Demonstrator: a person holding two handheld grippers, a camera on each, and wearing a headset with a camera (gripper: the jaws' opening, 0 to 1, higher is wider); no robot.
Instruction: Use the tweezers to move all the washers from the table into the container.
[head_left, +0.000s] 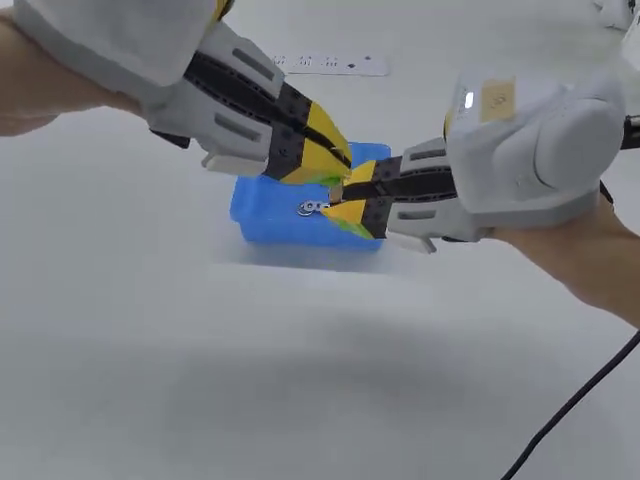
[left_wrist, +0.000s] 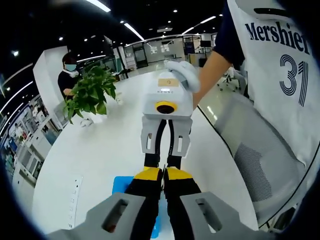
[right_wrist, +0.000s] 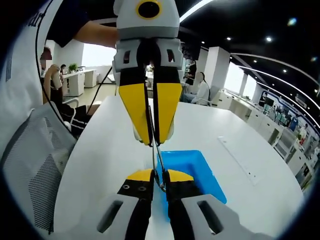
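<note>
Over the blue rectangular plastic container, left gripper and right gripper meet tip to tip.
Left gripper pinches thin metal tweezers; right gripper's jaws sit narrow around them, grip unclear. A small silver washer lies under both tips, inside the rim; the white table is open all round.

The head view looks steeply down from close above the container, with the left gripper at its upper left and the right gripper at its right. The left gripper view sits low at the container edge, facing the right gripper head-on and close. The right gripper view looks the opposite way, over the container and up the tweezers at the left gripper. All three views share the container and the spot above it where the jaw tips meet.
</note>
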